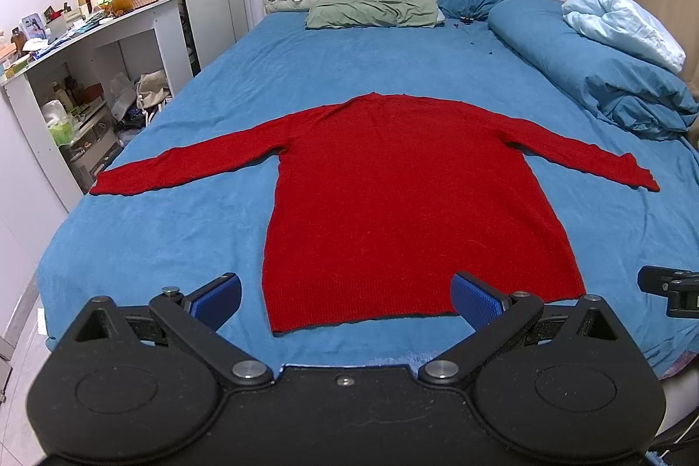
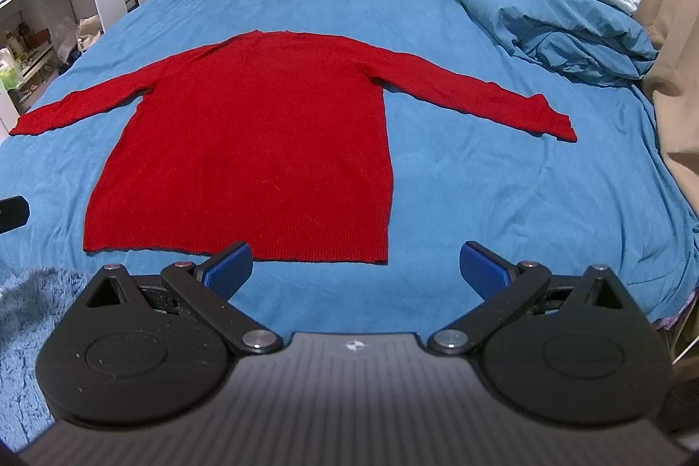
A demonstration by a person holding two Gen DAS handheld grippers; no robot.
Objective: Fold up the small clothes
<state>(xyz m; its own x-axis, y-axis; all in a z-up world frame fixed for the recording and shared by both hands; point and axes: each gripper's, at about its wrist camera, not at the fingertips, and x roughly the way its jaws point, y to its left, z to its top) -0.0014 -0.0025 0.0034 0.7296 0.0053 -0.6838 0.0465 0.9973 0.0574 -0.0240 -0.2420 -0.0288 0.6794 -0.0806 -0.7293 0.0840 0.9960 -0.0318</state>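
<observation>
While lying flat, red sweater spreads both sleeves.

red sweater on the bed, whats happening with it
A person holds a claw in each hand at the foot of the bed, about to fold the red sweater. It lies flat and unfolded, both sleeves spread out, hem nearest the claws. The left claw and right claw are both open and hold nothing. No fold has been made yet.
</observation>
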